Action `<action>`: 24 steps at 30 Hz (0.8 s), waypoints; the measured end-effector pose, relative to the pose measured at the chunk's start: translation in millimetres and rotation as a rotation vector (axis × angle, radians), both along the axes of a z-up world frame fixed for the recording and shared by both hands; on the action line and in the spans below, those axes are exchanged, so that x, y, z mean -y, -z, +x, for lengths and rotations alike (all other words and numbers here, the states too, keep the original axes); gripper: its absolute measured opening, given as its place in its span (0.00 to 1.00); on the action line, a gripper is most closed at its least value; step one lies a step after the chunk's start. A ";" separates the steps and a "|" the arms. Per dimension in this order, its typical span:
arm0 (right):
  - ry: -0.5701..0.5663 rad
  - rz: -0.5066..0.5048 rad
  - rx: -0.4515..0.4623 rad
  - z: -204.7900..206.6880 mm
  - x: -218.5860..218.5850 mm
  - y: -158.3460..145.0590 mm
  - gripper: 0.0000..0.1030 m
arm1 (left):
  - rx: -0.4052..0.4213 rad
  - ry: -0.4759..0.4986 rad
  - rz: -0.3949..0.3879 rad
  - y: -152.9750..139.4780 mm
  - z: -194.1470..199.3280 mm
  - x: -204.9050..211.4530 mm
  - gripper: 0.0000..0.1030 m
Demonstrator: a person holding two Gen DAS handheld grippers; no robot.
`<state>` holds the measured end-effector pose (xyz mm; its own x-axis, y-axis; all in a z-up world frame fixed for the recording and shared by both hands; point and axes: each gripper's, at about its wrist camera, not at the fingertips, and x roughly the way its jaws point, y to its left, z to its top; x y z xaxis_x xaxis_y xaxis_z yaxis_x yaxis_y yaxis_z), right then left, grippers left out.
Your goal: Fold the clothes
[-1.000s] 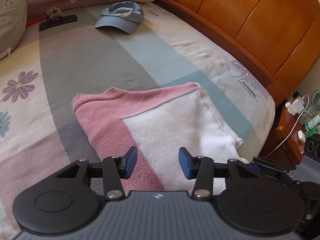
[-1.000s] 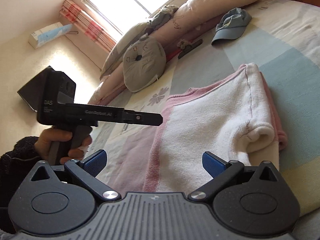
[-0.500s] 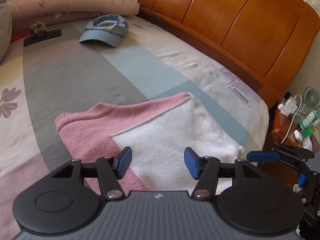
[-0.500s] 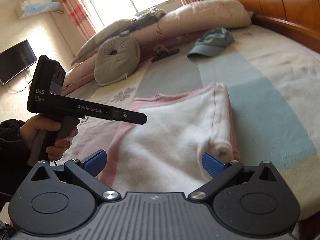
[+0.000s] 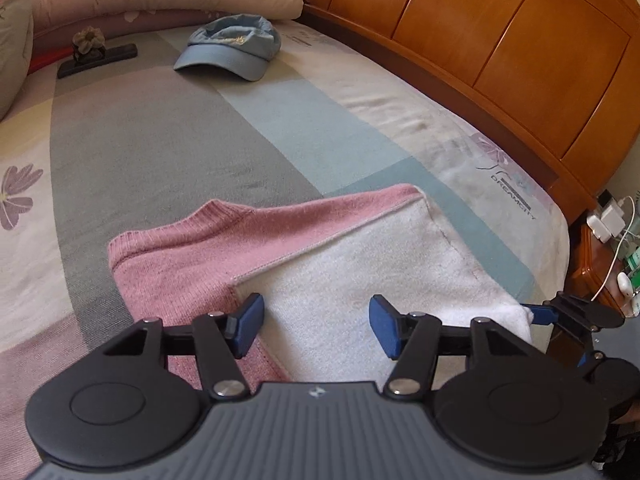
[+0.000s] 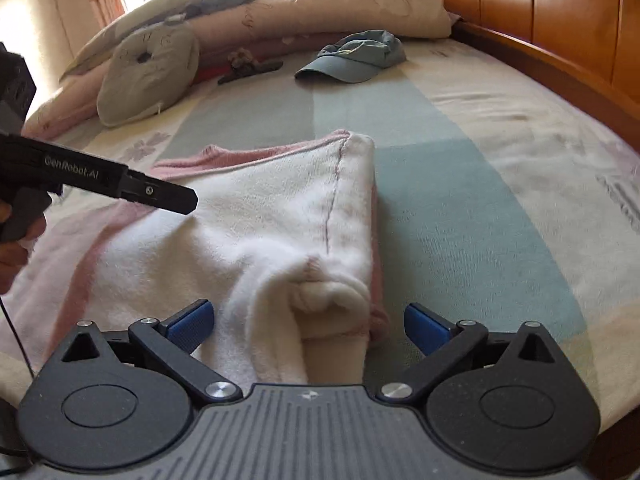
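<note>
A pink and white knit sweater [image 5: 352, 264] lies folded on the bed, pink neckline side at the left, white inside-out panel at the right. My left gripper [image 5: 318, 328] hovers over its near edge where pink meets white. Its jaws are opening, with only flat fabric below them and nothing pinched. My right gripper [image 6: 307, 325] stands open at the sweater's [image 6: 260, 208] near right corner. The rolled white cuff [image 6: 328, 300] sits between its pads without touching them. In the right wrist view the left gripper [image 6: 176, 200] reaches in from the left above the white panel.
A blue cap [image 5: 230, 50] and a dark flat object [image 5: 96, 60] lie farther up the patchwork bedspread [image 5: 168, 140]. Pillows [image 6: 148, 76] line the far side. The wooden headboard [image 5: 500, 48] runs along the right, with a nightstand [image 5: 596, 264] holding chargers beyond the bed corner.
The left gripper's jaws have widened and it has dipped slightly toward the sweater. The right gripper's view has rolled level and closed in on the rolled cuff.
</note>
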<state>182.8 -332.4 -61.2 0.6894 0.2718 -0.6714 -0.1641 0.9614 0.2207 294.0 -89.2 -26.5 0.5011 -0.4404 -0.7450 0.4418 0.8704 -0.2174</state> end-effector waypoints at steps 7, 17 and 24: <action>-0.170 -0.055 0.233 -15.1 -54.9 -57.7 1.00 | 0.107 -0.118 0.154 -13.0 -39.2 -38.7 0.81; -0.201 -0.132 0.086 8.1 -91.7 -3.3 1.00 | 0.147 -0.325 0.251 5.3 -92.5 -90.0 0.90; -0.224 -0.085 0.160 -26.5 -73.9 -35.1 1.00 | 0.216 -0.336 0.351 15.5 -107.7 -74.3 0.91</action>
<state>156.3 -258.5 -26.1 0.7176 0.3768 -0.5858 -0.4005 0.9113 0.0956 186.4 -14.9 -42.0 0.7301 0.0284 -0.6827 0.1281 0.9757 0.1777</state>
